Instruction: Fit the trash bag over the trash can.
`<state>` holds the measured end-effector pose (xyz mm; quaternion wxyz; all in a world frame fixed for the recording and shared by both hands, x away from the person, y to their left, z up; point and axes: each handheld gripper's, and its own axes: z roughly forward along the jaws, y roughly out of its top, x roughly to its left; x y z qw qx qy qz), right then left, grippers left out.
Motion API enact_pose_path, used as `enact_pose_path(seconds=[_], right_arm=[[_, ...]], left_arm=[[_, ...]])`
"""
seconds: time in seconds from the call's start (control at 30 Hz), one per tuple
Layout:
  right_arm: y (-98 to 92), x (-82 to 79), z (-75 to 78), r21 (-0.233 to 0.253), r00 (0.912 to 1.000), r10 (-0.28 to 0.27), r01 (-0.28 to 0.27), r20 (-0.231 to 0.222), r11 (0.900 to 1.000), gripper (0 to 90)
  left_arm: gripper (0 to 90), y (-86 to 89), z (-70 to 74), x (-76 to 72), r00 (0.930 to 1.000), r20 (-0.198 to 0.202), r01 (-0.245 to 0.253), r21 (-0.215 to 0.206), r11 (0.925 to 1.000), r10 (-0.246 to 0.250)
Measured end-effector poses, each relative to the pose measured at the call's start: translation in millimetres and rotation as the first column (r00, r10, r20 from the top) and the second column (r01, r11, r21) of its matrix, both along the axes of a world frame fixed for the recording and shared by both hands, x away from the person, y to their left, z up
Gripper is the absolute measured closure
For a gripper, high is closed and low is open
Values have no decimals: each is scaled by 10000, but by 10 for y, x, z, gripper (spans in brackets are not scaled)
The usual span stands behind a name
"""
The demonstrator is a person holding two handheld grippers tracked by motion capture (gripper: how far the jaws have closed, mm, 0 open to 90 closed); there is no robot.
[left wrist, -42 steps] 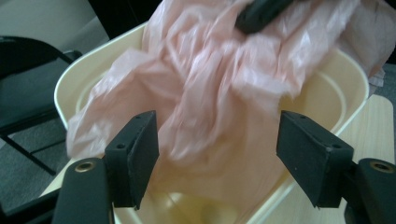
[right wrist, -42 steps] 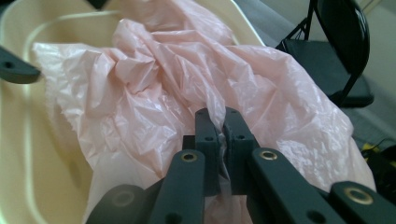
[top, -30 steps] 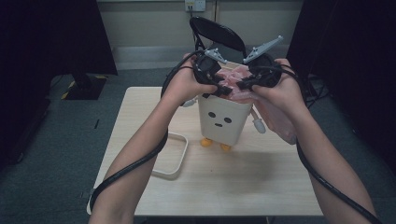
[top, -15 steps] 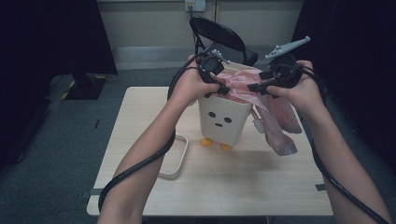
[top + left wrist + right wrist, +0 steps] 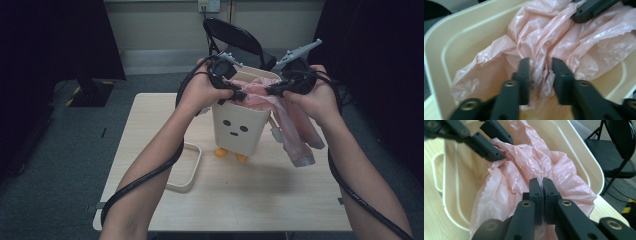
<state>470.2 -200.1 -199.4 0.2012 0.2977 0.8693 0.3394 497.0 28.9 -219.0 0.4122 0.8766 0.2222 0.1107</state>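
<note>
Tray point(image 5: 194, 165), white and shallow, lies at the left of the pale wooden table point(image 5: 250, 200), just beside the person's left forearm. To its right stands a cream waste bin point(image 5: 236, 131) with a simple face printed on its front and small orange feet point(image 5: 229, 154) under it. A pink plastic bag point(image 5: 295, 127) sits partly inside the bin's mouth, and the rest of it hangs over the right rim and down the outside toward the table.

Over the bin's left rim is the left gripper point(image 5: 239, 95). In the left gripper view its jaws stand a little apart with a crumpled fold of the pink plastic bag point(image 5: 541, 65) bunched between them; the film touches both inner faces, yet a gap shows between the jaws, so the grip looks loose rather than tight. The bin's rounded rim point(image 5: 439, 50) curves around the left of that view.

Over the bin's right rim is the right gripper point(image 5: 272, 90), with its grey three-cornered plate tilted up behind it. In the right gripper view its jaws are pressed together on a thin ridge of the bag point(image 5: 524, 172), which sticks up just above the tips. Behind the table stands a black folding chair point(image 5: 235, 35).
</note>
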Motion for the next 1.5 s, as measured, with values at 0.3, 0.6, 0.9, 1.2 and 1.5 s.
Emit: enact_pose_path(seconds=[0.3, 0.6, 0.9, 1.2, 1.5], right_arm=[[151, 27, 77, 546, 9987, 466, -477, 202, 9974, 883], [162, -5, 85, 793, 9979, 615, -631, 219, 9948, 668], [-223, 3, 113, 1006, 9991, -410, 400, 82, 9941, 312], [-325, 52, -40, 1619, 9952, -145, 301, -971, 9864, 460], [-237, -7, 113, 910, 9974, -394, 448, -605, 9948, 867]], left_arm=[[331, 44, 117, -25, 9872, 1487, 517, 442, 9977, -578], [848, -99, -35, 47, 9984, -1, 565, 862, 9947, -567], [868, -109, -31, 17, 9992, -14, 390, 1073, 9935, -391], [861, -118, -37, -3, 9991, 119, 386, 1207, 9919, -403], [825, -118, 2, -35, 9984, 409, 361, 767, 9964, -394]])
